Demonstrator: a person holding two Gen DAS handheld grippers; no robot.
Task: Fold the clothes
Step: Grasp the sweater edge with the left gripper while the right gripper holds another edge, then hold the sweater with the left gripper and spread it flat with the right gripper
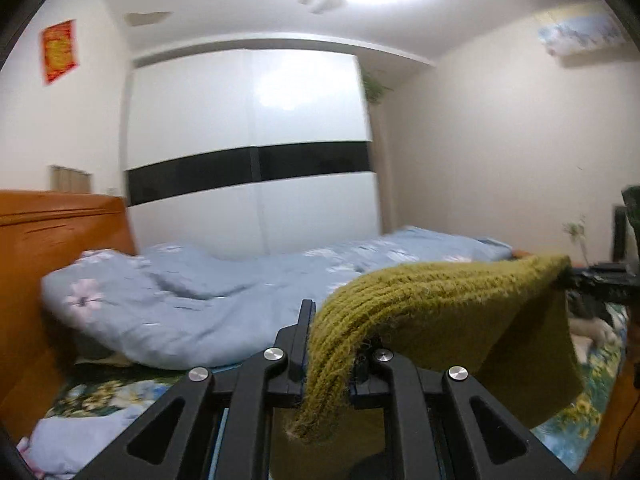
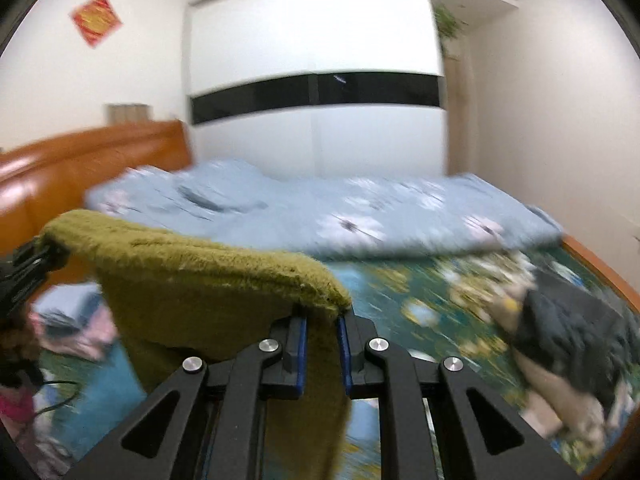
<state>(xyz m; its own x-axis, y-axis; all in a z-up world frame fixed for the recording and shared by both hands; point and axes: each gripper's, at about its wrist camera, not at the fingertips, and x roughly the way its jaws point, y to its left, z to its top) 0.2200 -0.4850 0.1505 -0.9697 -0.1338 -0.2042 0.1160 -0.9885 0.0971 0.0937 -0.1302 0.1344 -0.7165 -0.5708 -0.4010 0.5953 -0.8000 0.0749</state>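
Olive knit sweater point(image 1: 440, 304) hangs stretched between both raised, clamped grippers.

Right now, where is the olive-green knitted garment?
The olive-green knitted garment hangs stretched between the left gripper and the right gripper, above the floral bedsheet, in front of the blue duvet.

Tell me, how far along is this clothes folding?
Early, by the look of it. In hand: the olive green knit garment hangs stretched in the air between the left gripper and the right gripper, each pinching an edge. Left: it is not yet folded, and a dark garment lies crumpled on the bed. Blurred cloth piles might be done.
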